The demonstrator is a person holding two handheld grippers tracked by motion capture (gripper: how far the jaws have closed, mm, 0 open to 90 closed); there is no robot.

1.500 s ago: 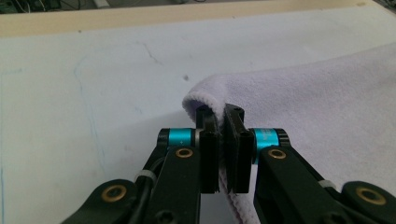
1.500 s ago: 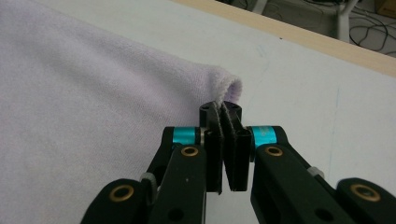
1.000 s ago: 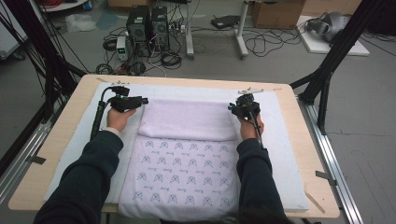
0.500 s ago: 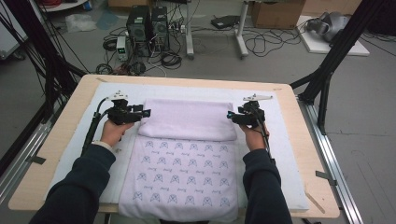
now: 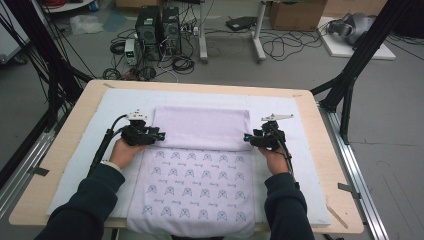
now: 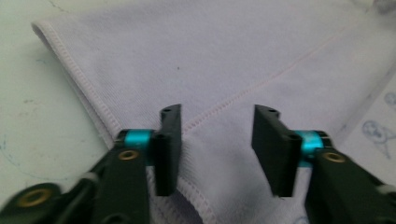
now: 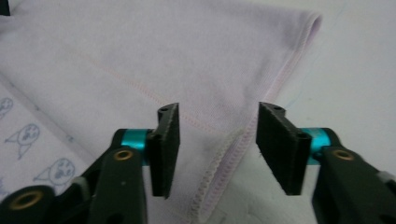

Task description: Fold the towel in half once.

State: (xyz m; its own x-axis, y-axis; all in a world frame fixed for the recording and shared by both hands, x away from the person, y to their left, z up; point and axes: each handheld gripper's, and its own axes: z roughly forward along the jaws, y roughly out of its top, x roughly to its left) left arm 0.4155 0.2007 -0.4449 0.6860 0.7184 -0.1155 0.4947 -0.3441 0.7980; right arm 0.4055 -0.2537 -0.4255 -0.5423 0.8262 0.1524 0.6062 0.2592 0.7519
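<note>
Towel (image 5: 200,165) folded on table | left gripper (image 6: 217,140) jaws spread, just closing | right gripper (image 7: 218,140) same

My left gripper (image 6: 215,149) hangs over the folded lilac cloth (image 6: 224,60), its two black jaws standing apart with nothing pressed between them; they have just been closing. A stitched hem (image 6: 88,93) runs down the cloth's left edge and passes under my left jaw. Pale padding (image 6: 37,121) lies beside that edge. At far right, small blue printed figures (image 6: 378,133) show on the cloth.
</note>
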